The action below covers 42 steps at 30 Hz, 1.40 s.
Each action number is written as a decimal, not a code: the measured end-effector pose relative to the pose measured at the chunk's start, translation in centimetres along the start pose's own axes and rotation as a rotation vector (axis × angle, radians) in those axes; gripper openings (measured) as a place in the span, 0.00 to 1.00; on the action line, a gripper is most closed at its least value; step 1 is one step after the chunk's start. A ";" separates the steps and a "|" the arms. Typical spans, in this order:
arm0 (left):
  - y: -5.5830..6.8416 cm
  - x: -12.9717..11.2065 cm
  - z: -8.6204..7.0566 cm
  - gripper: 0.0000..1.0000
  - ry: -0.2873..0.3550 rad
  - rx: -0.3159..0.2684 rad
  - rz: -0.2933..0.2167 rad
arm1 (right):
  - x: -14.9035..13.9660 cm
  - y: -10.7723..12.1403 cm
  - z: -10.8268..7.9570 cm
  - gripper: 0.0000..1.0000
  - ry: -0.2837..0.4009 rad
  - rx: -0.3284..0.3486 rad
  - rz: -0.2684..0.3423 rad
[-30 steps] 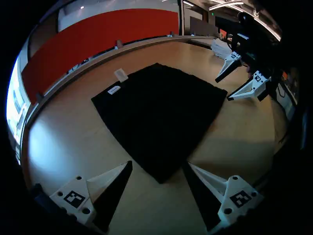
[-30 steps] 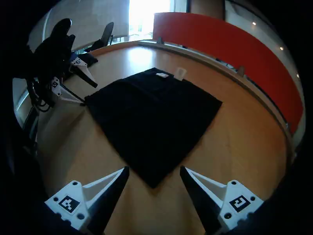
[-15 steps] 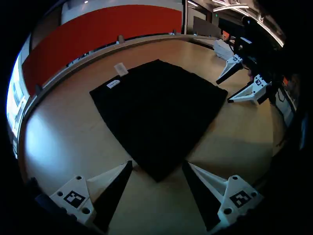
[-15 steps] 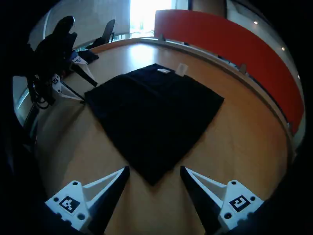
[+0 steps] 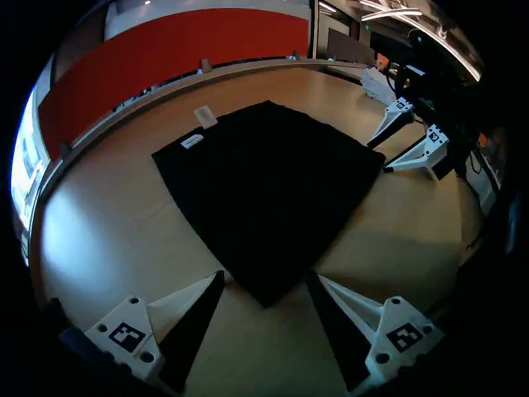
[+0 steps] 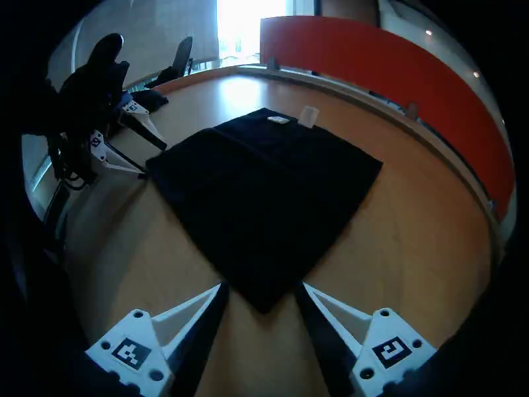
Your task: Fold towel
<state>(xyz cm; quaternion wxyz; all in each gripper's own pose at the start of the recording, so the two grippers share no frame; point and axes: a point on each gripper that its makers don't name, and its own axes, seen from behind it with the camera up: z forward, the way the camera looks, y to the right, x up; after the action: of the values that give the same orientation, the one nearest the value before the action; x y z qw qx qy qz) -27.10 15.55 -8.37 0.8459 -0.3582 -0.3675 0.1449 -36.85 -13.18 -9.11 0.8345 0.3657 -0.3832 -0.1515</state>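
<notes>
A black towel [image 5: 264, 185] lies spread flat on the wooden table [image 5: 106, 231], with two small white tags [image 5: 192, 141] at its far edge. My left gripper [image 5: 265, 274] is open, its fingers on either side of the towel's near corner. At the neighbouring corner, my right gripper [image 5: 378, 156] is open too. In the right gripper view the towel [image 6: 264, 192] points its near corner between the right gripper's [image 6: 261, 284] open fingers, and the left gripper [image 6: 154, 161] is open at the towel's left corner, held by a dark-sleeved hand.
A red wall panel [image 5: 165, 53] runs behind the table's curved far edge. Dark chairs [image 6: 106, 59] stand by a bright window [image 6: 251, 26]. Bare wood surrounds the towel on all sides.
Both grippers have moved closer to their towel corners. The right gripper's fingers have narrowed a little around its corner. The towel has not moved.
</notes>
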 end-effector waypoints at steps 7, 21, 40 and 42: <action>0.4 0.1 0.0 0.75 -0.010 -0.006 0.006 | 0.1 -0.2 0.1 0.53 -0.001 0.004 -0.001; 0.4 0.1 0.0 0.55 -0.023 0.005 -0.010 | 0.1 -0.1 0.1 0.24 -0.007 -0.005 0.013; 0.4 0.5 0.0 0.18 -0.038 0.028 -0.062 | 0.8 -0.4 -0.1 0.16 -0.004 -0.009 0.015; 0.5 0.5 -0.1 0.18 -0.044 0.027 -0.064 | 1.1 -0.4 -0.3 0.16 0.003 -0.013 0.016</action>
<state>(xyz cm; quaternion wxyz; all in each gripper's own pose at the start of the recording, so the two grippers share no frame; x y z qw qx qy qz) -26.72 16.11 -8.51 0.8467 -0.3314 -0.3953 0.1305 -35.83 -13.88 -8.92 0.8386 0.3574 -0.3841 -0.1466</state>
